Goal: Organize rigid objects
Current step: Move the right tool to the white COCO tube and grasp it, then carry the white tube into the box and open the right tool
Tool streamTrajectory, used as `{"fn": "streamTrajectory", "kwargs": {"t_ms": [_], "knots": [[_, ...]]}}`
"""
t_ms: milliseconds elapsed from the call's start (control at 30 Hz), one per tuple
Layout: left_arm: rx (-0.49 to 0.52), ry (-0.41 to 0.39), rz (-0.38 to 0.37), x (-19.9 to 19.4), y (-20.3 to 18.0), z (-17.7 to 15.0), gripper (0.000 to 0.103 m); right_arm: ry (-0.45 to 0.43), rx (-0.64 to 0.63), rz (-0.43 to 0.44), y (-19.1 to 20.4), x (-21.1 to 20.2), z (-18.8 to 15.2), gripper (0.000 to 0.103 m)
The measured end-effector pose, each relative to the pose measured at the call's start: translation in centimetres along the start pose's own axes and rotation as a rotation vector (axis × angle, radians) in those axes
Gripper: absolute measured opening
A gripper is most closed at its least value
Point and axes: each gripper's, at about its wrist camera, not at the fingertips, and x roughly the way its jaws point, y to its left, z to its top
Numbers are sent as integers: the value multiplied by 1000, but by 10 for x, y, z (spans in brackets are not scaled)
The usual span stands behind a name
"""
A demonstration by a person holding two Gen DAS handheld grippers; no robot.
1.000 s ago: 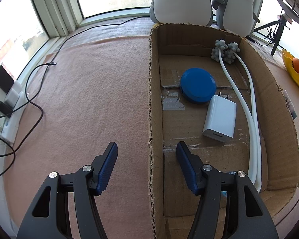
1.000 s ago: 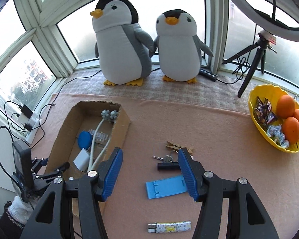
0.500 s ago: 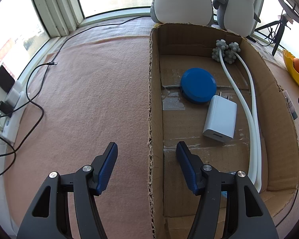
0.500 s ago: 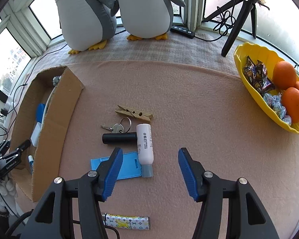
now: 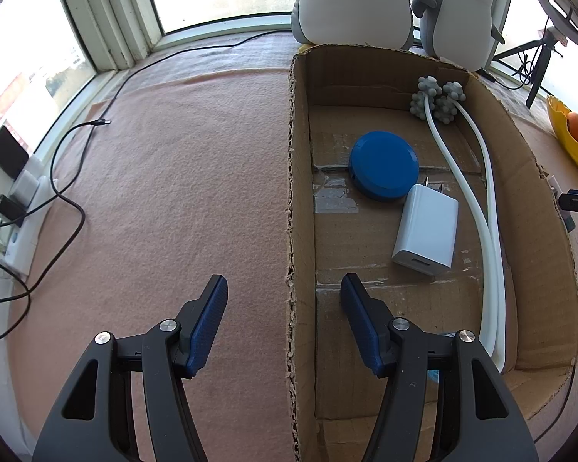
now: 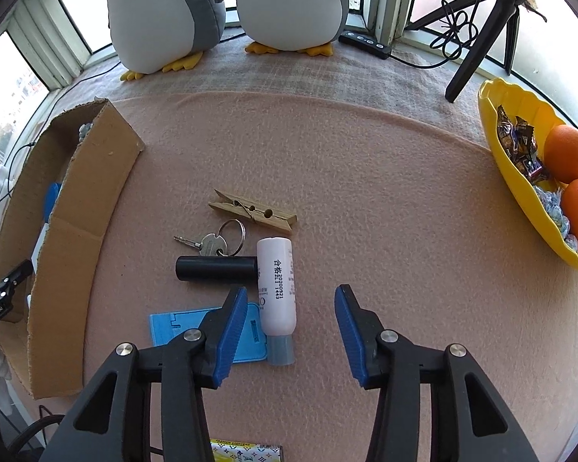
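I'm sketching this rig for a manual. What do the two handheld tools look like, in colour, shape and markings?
Both match: the left tool and right tool have matte black angular arms with triangular cut-outs and round silver screw heads. Each finger ends in a blue ribbed pad. Seen from the right wrist, the left tool's black body bears small white lettering. No sleeves or hands show.

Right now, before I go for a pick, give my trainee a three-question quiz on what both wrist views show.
1. True or false: the right gripper is shut on the pink bottle.
2. Which is inside the cardboard box: A) clothespin B) white charger C) keys?
3. What does the black cylinder's right end touch?

Key: 1 false, open; 2 B; 3 the pink bottle.
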Motion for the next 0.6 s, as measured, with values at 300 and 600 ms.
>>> {"fn": "streamTrajectory", "kwargs": {"t_ms": [300, 600], "knots": [[-1, 0, 0, 0, -1, 0, 61, 23, -12, -27, 1, 12, 4, 31], [-2, 0, 0, 0, 0, 0, 61, 32, 4, -24, -8, 11, 6, 18]]}}
